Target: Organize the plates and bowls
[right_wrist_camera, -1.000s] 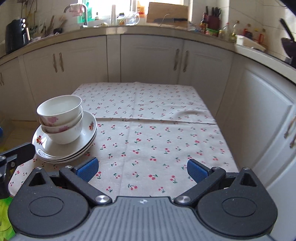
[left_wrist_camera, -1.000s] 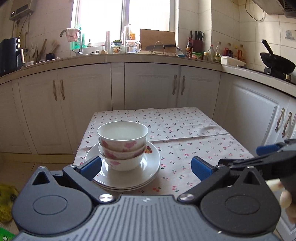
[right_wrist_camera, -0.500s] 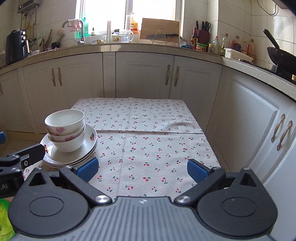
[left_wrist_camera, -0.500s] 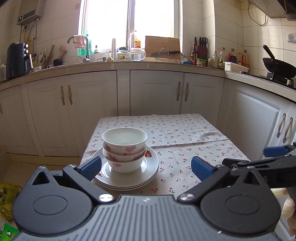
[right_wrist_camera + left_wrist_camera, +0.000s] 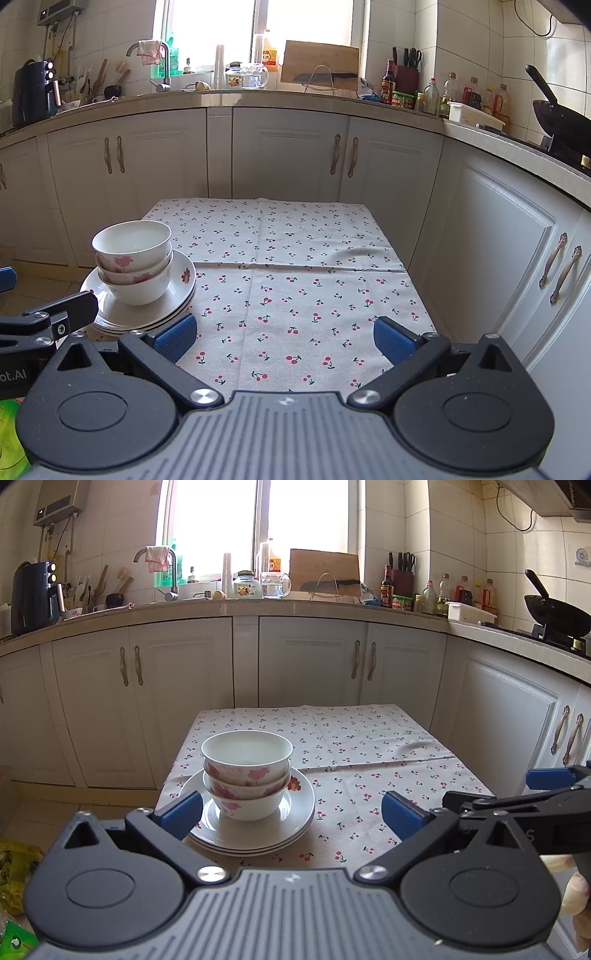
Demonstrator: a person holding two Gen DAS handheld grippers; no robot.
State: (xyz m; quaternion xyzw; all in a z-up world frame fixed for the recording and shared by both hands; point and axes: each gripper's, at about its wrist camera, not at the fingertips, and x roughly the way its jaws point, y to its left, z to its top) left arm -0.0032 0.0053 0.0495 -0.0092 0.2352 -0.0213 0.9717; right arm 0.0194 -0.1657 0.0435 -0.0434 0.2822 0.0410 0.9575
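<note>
Three white bowls with pink flowers [image 5: 246,771] are nested on a stack of white plates [image 5: 295,812] at the near left of a table with a cherry-print cloth [image 5: 354,746]. The bowls [image 5: 133,258] and plates [image 5: 181,280] also show at the left of the right wrist view. My left gripper [image 5: 291,810] is open and empty, held back from the stack at the table's near edge. My right gripper [image 5: 286,338] is open and empty over the near middle of the cloth [image 5: 295,258]. Each gripper shows at the edge of the other's view.
White kitchen cabinets [image 5: 177,686] stand behind and to the right of the table. The counter holds a kettle [image 5: 33,594], a faucet [image 5: 166,572], a cutting board [image 5: 324,572], bottles and a black wok [image 5: 554,613]. A green bag [image 5: 11,871] lies on the floor at the left.
Both grippers have pulled back and tilted up, so the table and stack look smaller and lower and more of the window wall shows. The bowls and plates have not moved.
</note>
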